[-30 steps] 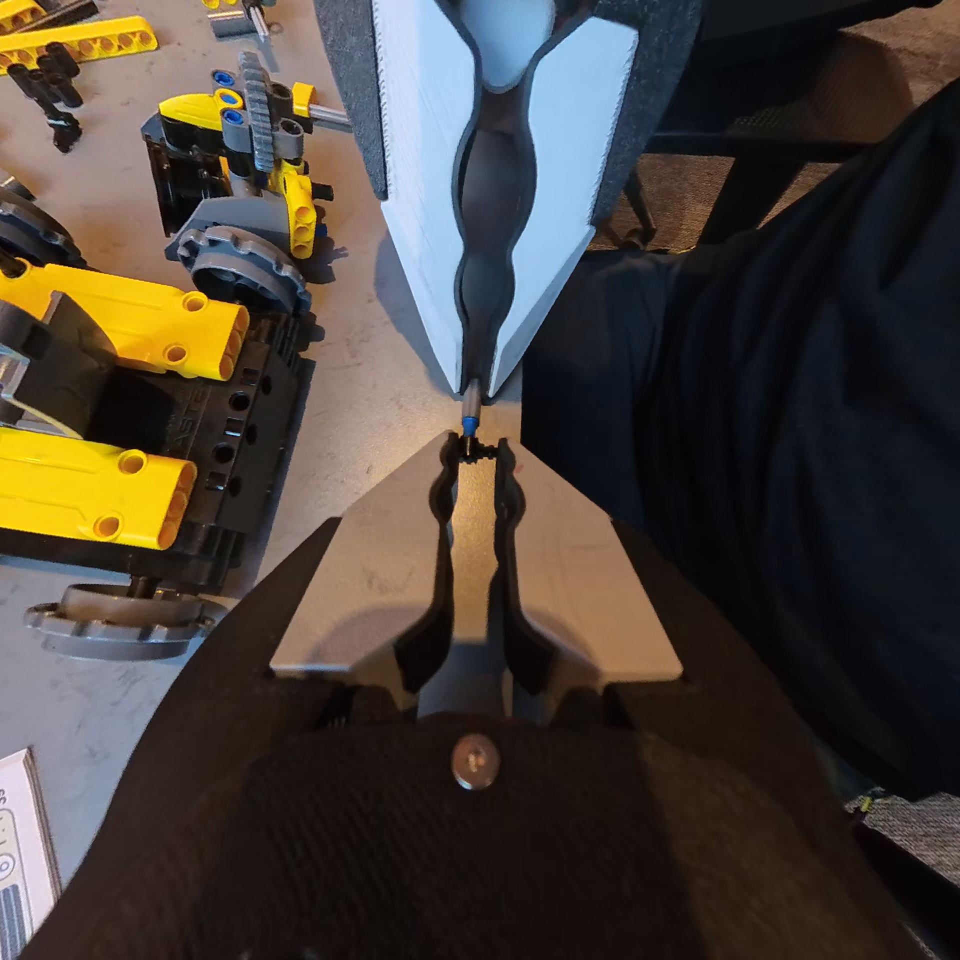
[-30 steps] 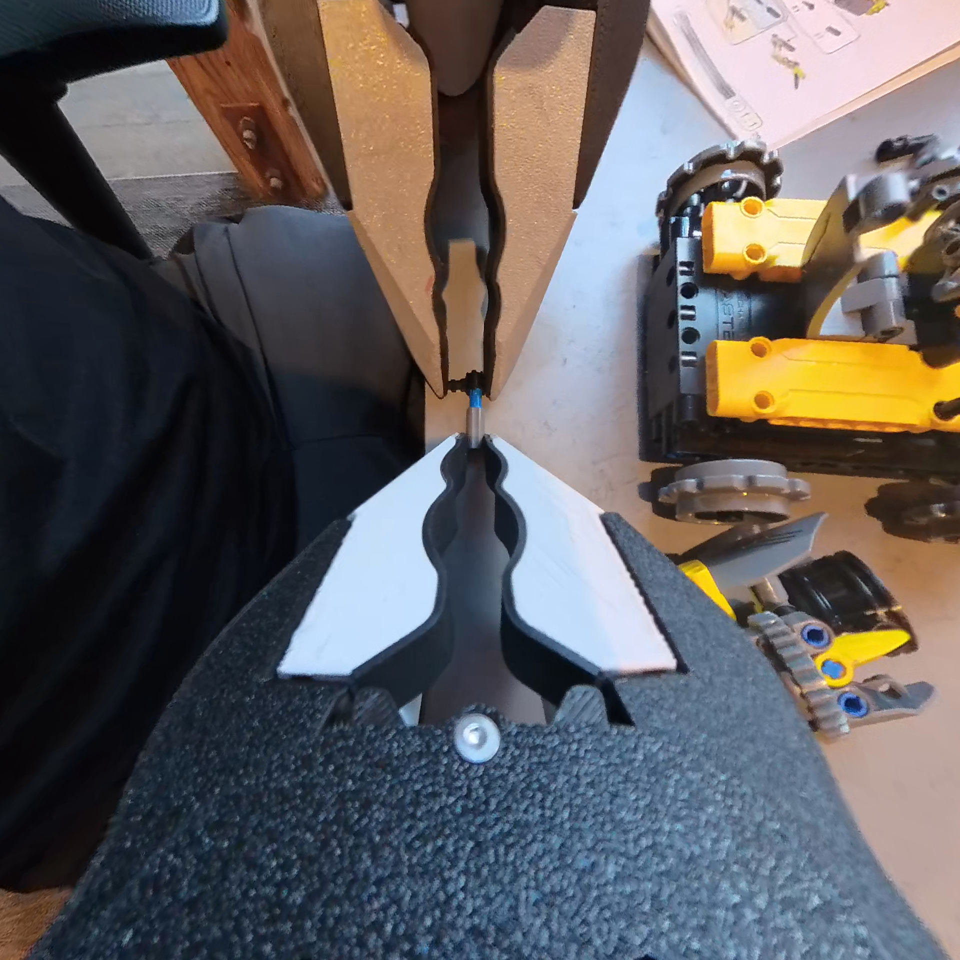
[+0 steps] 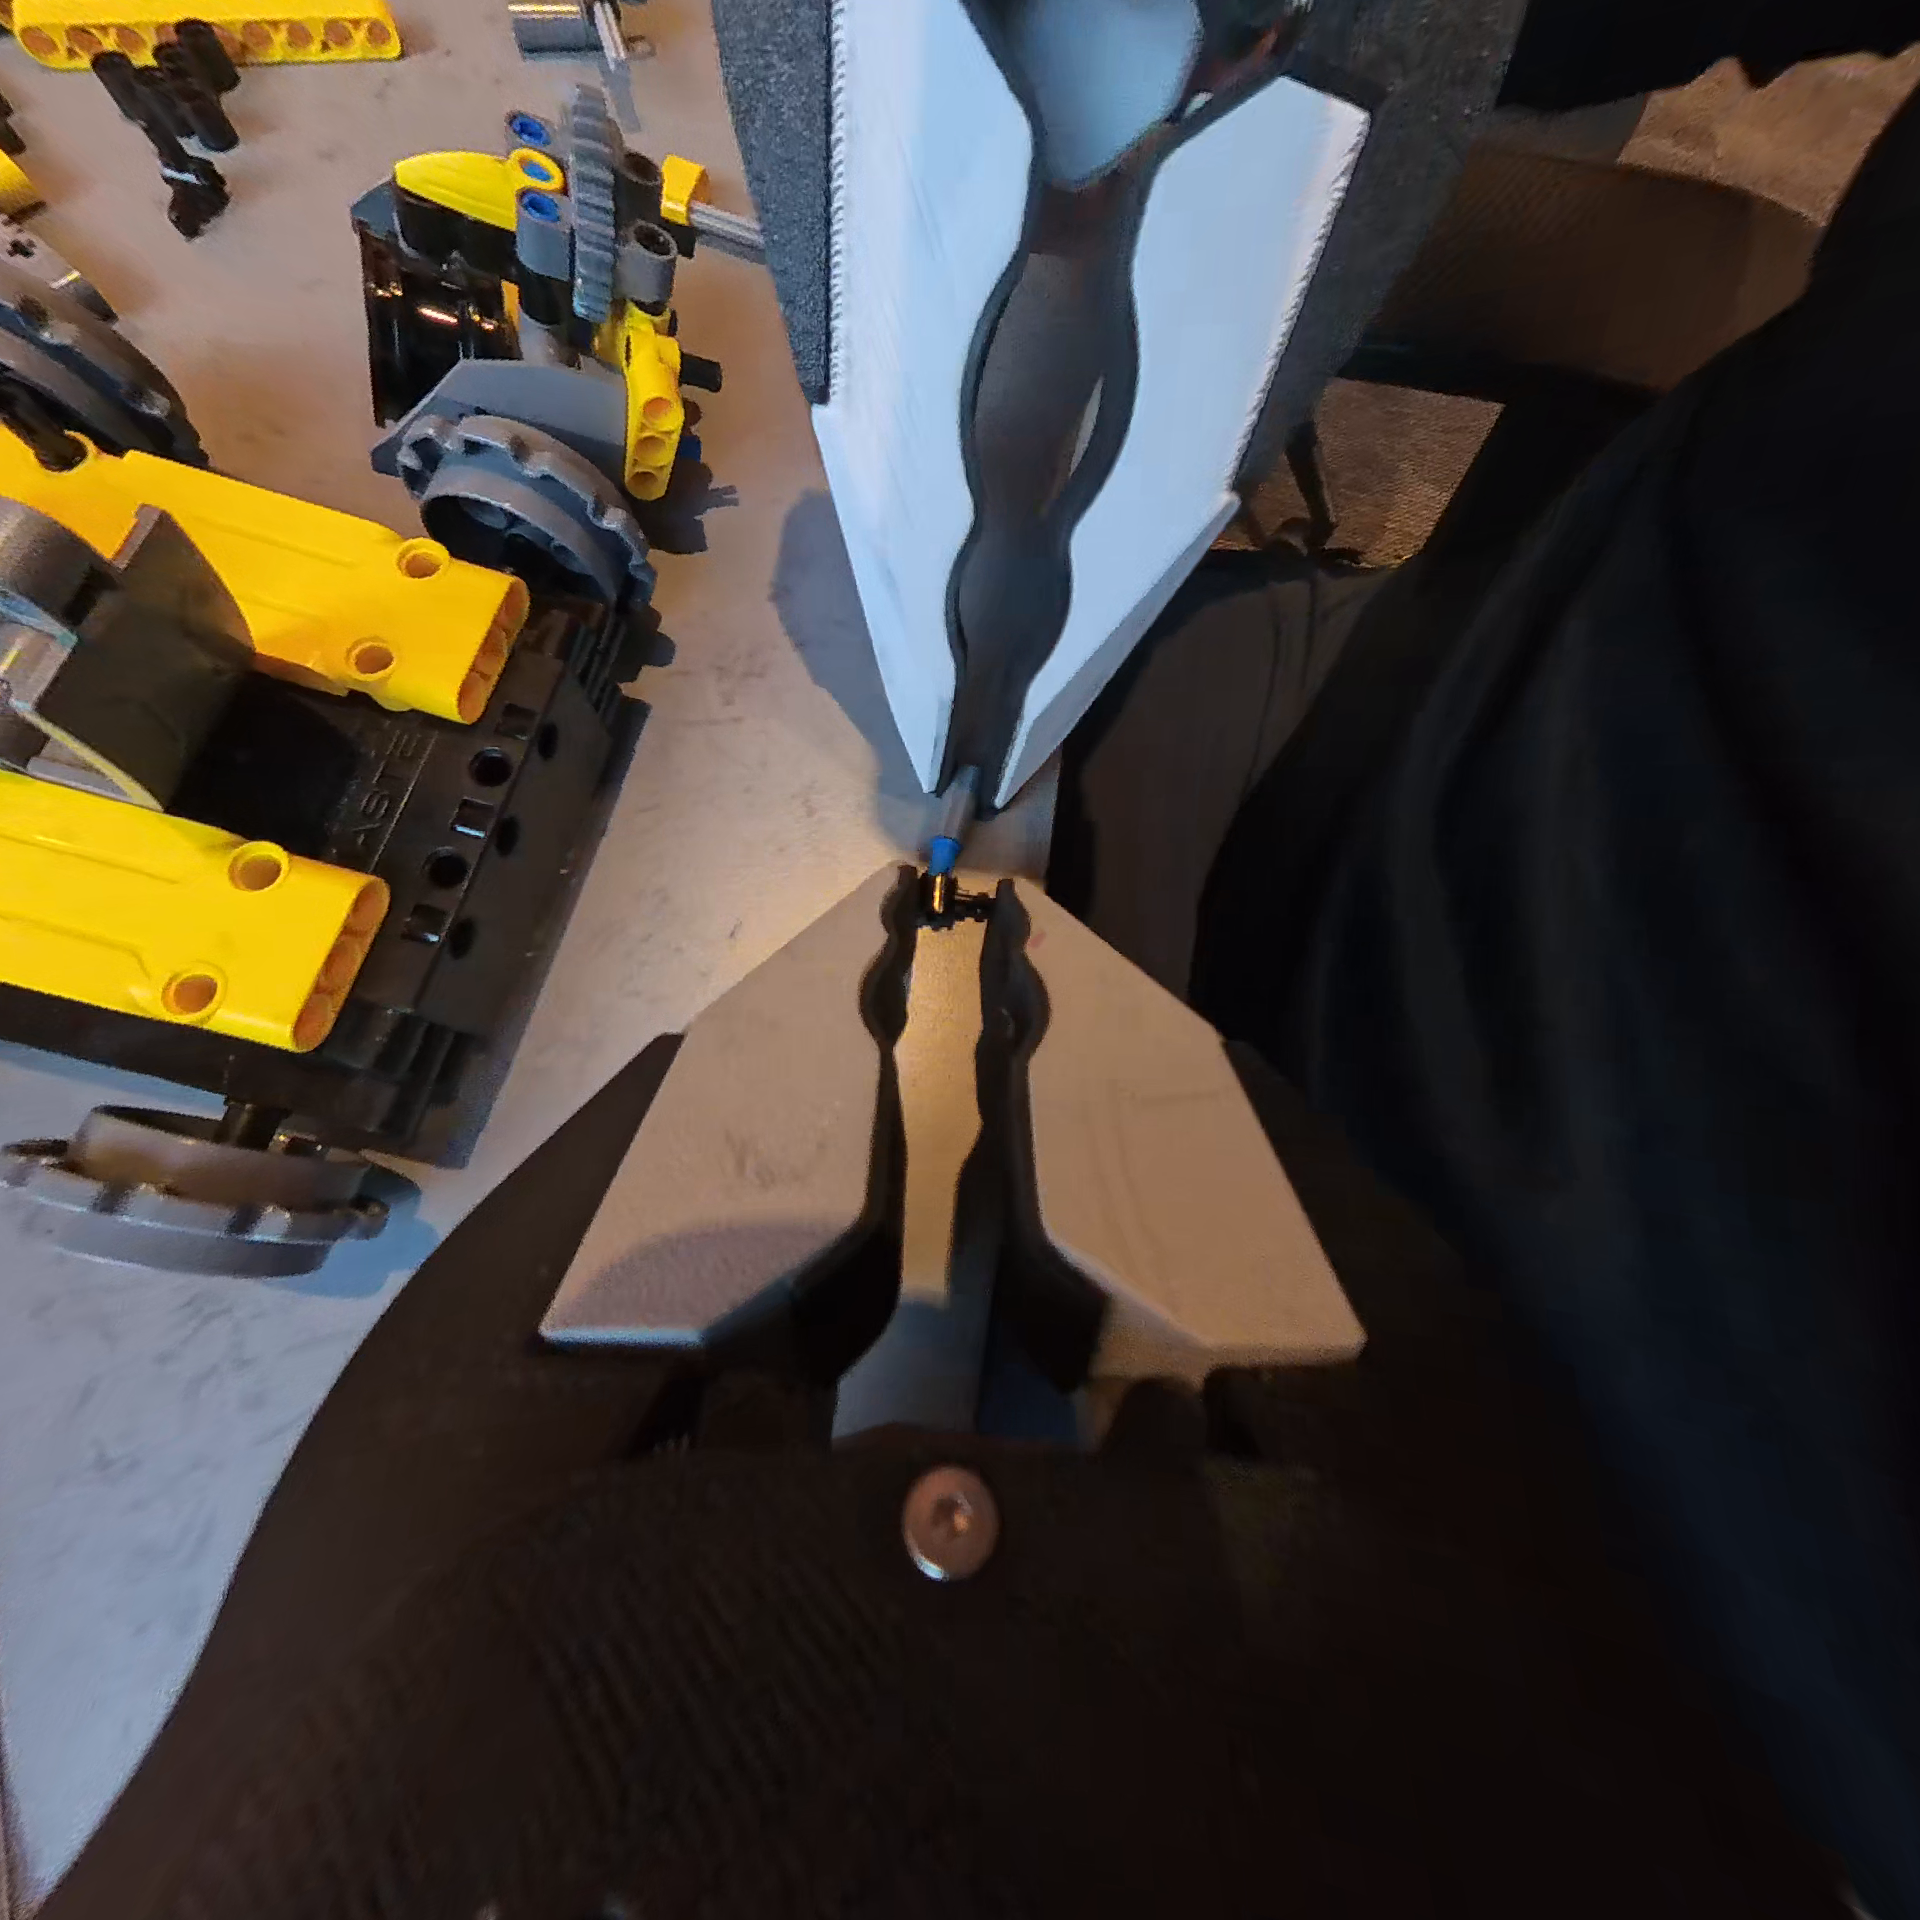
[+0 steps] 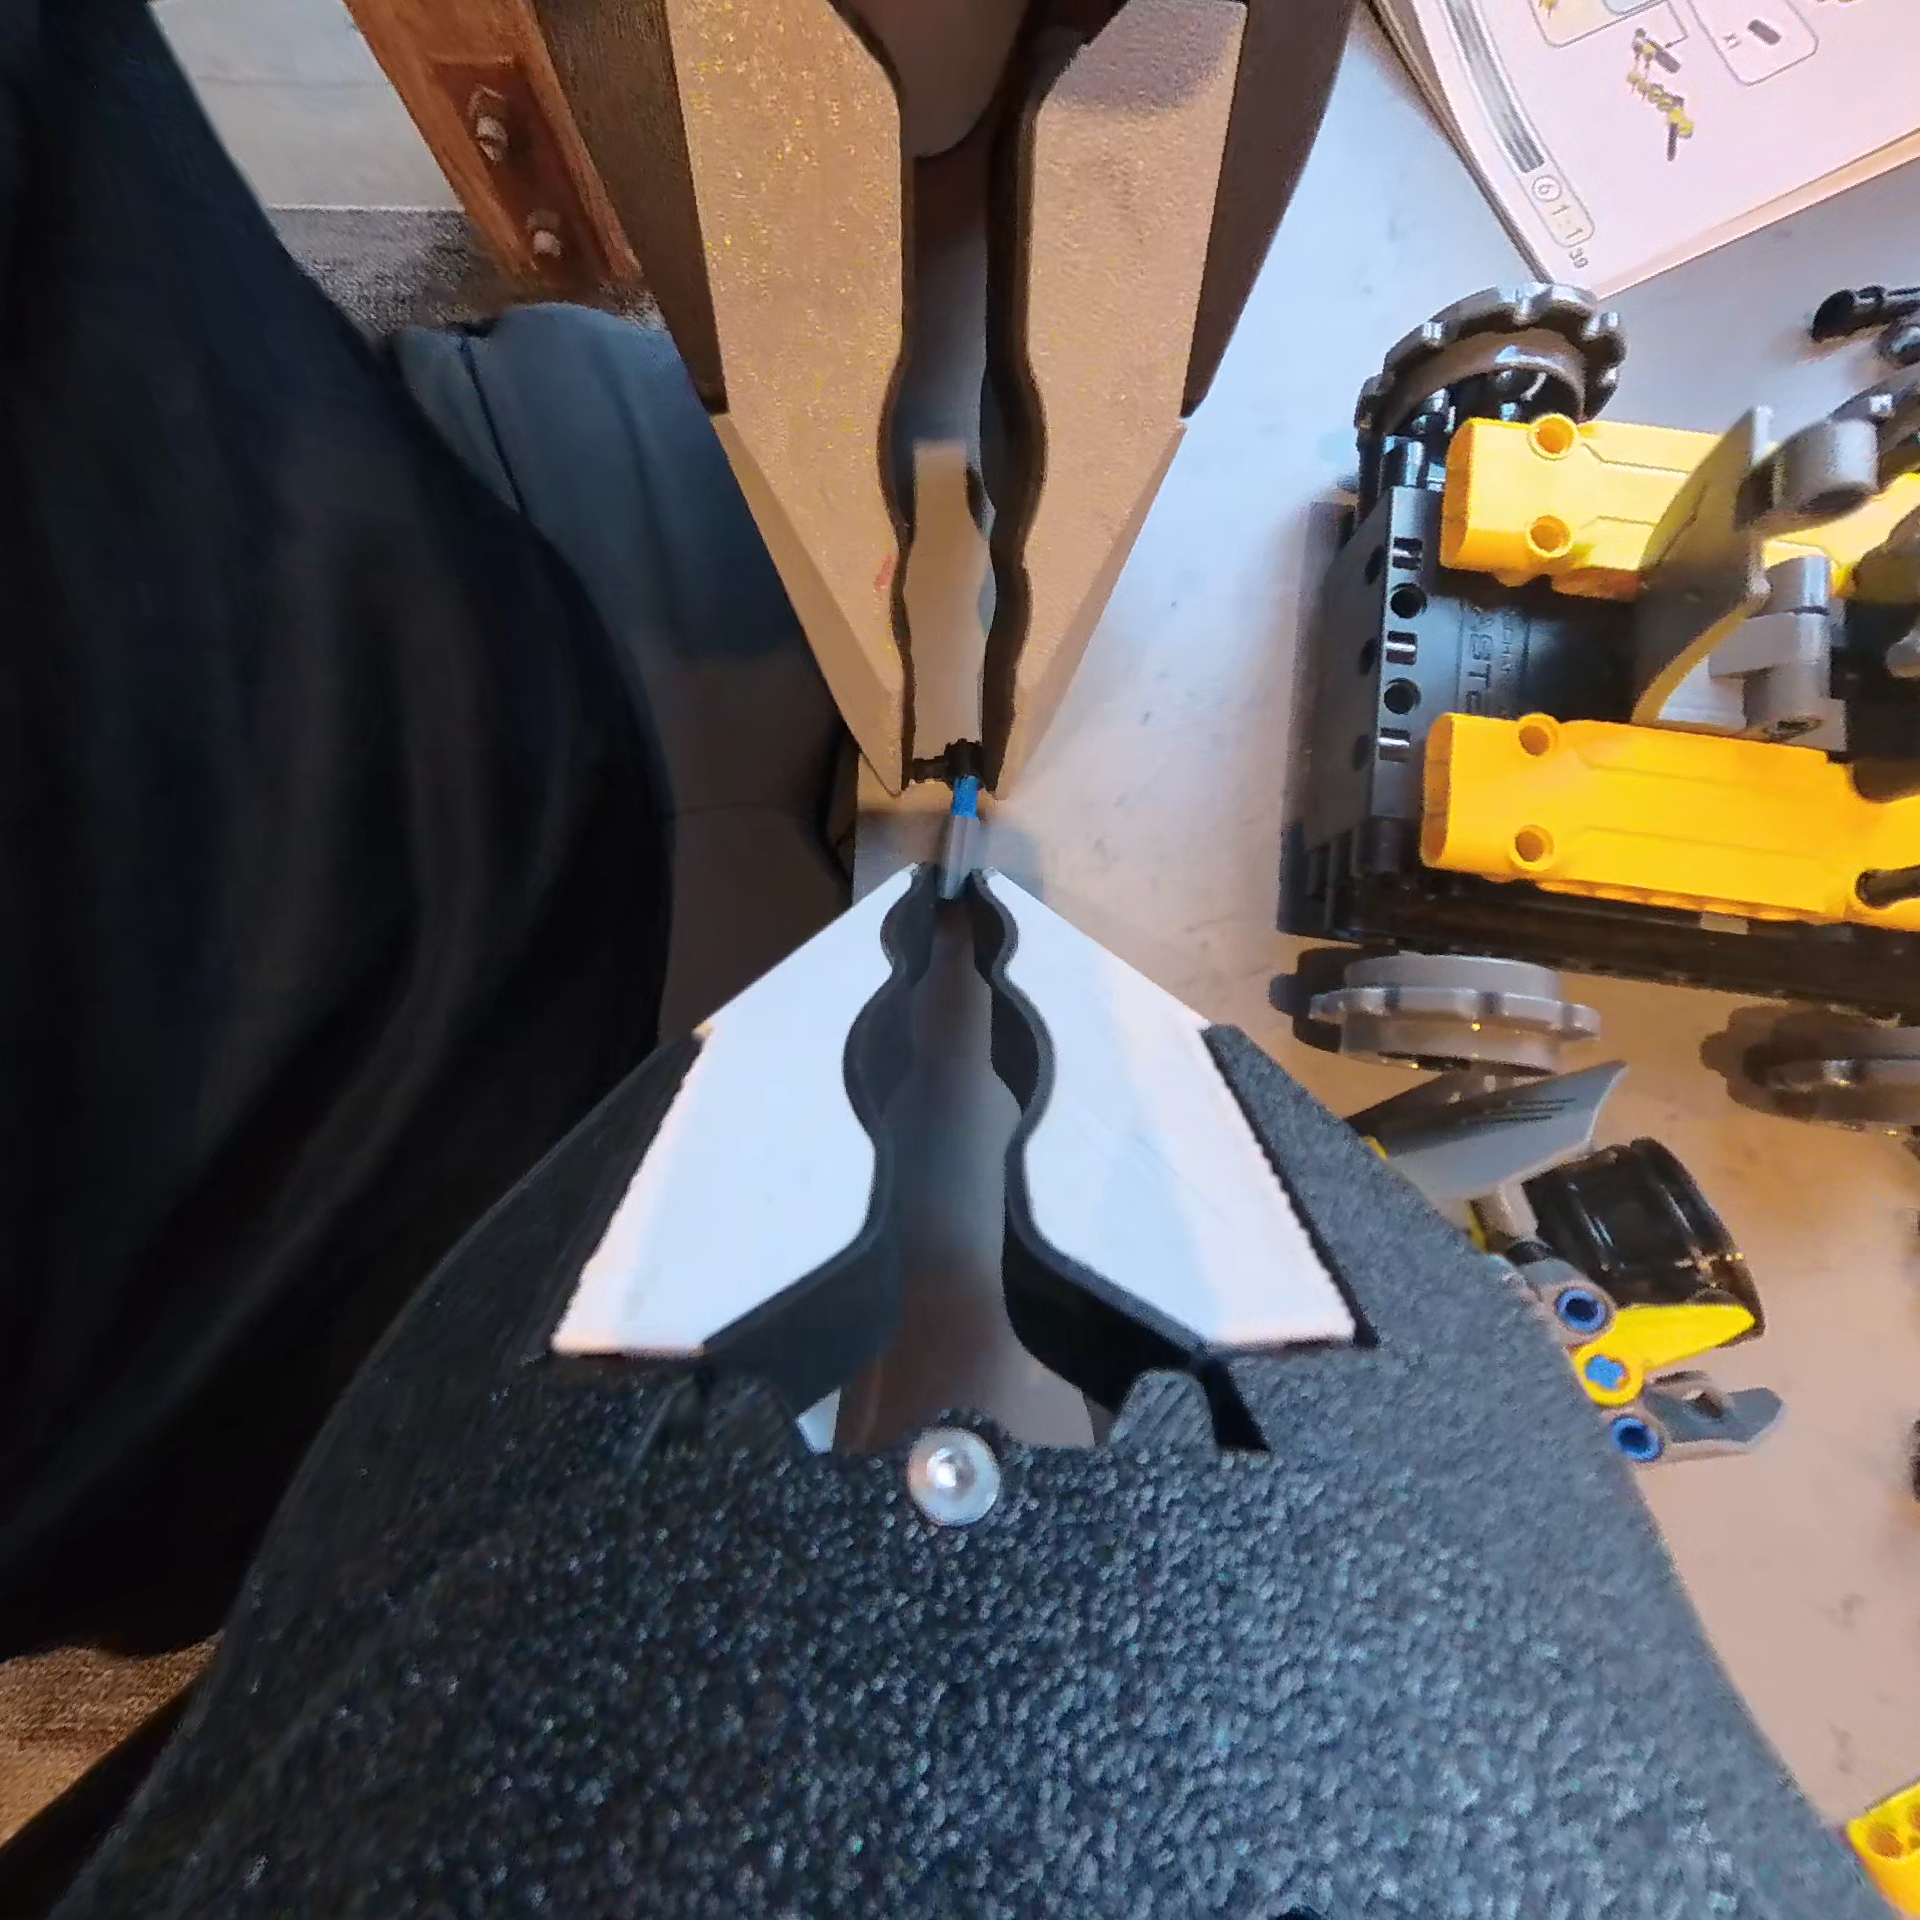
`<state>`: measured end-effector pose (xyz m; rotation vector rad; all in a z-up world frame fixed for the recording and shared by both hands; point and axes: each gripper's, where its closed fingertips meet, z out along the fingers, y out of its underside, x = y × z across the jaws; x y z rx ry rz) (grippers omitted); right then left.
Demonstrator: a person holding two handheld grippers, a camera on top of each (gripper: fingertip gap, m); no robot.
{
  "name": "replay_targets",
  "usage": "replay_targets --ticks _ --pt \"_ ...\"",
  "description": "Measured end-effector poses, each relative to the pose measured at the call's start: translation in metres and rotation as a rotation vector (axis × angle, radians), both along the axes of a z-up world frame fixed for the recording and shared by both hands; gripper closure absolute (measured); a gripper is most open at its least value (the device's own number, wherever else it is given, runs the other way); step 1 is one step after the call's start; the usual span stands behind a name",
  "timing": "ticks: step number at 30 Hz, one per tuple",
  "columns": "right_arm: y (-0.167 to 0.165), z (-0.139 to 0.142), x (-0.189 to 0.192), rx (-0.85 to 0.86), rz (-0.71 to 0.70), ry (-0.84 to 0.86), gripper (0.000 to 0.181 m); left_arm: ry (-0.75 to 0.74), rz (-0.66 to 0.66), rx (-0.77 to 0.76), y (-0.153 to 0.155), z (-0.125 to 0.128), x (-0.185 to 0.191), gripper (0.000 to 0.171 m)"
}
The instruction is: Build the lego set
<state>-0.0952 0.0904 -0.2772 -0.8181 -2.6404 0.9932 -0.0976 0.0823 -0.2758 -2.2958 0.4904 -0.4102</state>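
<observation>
The left gripper (image 3: 951, 902) pinches a small black connector (image 3: 948, 906); the right gripper (image 4: 954, 881), tip to tip opposite, clamps a blue-tipped grey pin (image 4: 960, 831) (axis pointing into the connector).

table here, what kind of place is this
Likely a hobby or work desk for toy-brick building: a half-built yellow and black vehicle, an instruction booklet, and an office chair base over carpet.

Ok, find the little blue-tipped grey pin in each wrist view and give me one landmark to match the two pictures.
Left wrist view: blue-tipped grey pin just above centre, pinched at the tips of the right gripper coming from the top.
Right wrist view: the pin just above centre, at this gripper's own tips.
Shared landmark: the yellow and black toy vehicle, left in the left view, right in the right view.
</observation>
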Motion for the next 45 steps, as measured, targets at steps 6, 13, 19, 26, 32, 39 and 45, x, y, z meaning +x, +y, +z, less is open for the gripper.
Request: replay_targets --ticks 6,13,19,26,32,39,45 --pt "-0.0002 -0.0002 -0.0005 -0.003 0.018 -0.027 0.174 0.006 0.009 0.004 0.0007 -0.0001 -0.0013 0.158" --pt "-0.0003 -0.0003 -0.0012 -0.005 0.032 -0.028 0.174 0.001 0.022 0.002 0.0017 -0.0001 -0.0028 0.158" --pt "-0.0005 -0.0003 -0.0016 -0.004 0.031 -0.023 0.174 0.007 0.029 0.005 0.0025 -0.0002 -0.0034 0.158" --pt "-0.0007 -0.0004 -0.0017 0.006 0.042 -0.034 0.174 0.013 0.032 0.008 0.0031 -0.0003 -0.0036 0.158" --pt "-0.0011 -0.0004 -0.0022 -0.001 0.044 -0.029 0.173 0.007 0.036 0.004 0.0033 -0.0002 -0.0042 0.158" --pt "-0.0008 -0.0003 -0.0031 -0.046 0.011 -0.021 0.173 0.009 0.042 0.005 0.0038 0.0005 -0.0051 0.158" --pt "-0.0006 -0.0002 -0.0036 -0.042 -0.003 0.046 0.172 0.102 0.048 0.044 0.0056 -0.0005 -0.0064 0.157"
